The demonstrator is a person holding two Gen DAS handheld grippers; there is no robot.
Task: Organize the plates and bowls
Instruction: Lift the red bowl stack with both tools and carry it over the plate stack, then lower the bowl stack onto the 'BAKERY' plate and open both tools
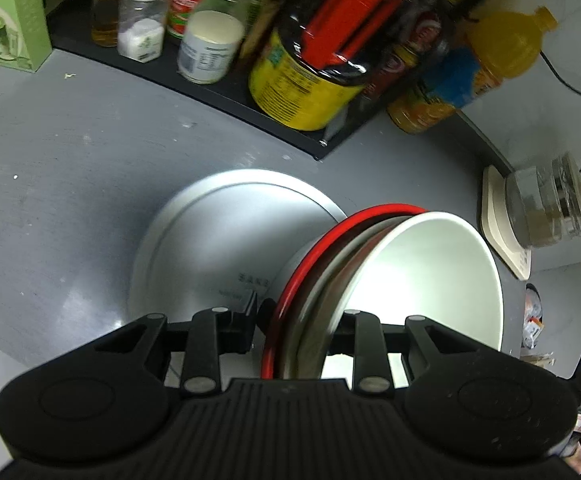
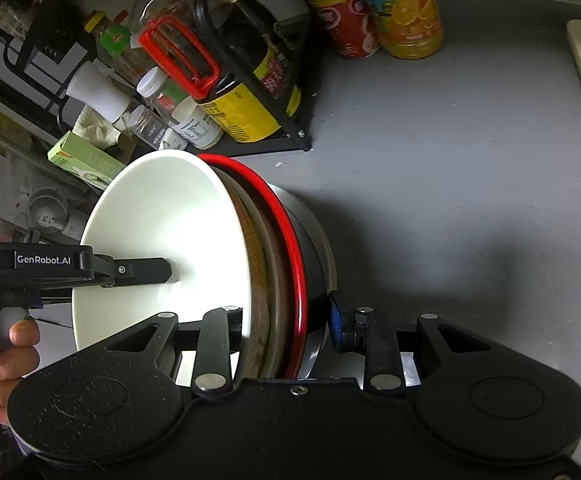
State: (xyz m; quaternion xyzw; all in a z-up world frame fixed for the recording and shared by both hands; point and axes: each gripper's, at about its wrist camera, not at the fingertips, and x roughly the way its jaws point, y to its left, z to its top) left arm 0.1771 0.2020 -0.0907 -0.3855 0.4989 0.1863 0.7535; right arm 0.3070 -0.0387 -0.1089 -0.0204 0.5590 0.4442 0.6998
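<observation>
A home kitchen: a grey counter (image 2: pixel 430 168) with a black rack (image 2: pixel 274 142) of sauce bottles (image 1: pixel 310 68).

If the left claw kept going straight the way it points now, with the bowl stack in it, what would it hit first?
Probably the white plate on the grey counter, directly ahead of the left claw and its stack of bowls. The stack's leading rim would likely touch first; depth is hard to judge.

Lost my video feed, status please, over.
Left gripper and right gripper both clamped on nested bowl stack. Stack tilted above white plate on grey counter. Spice rack behind, path clear.
</observation>
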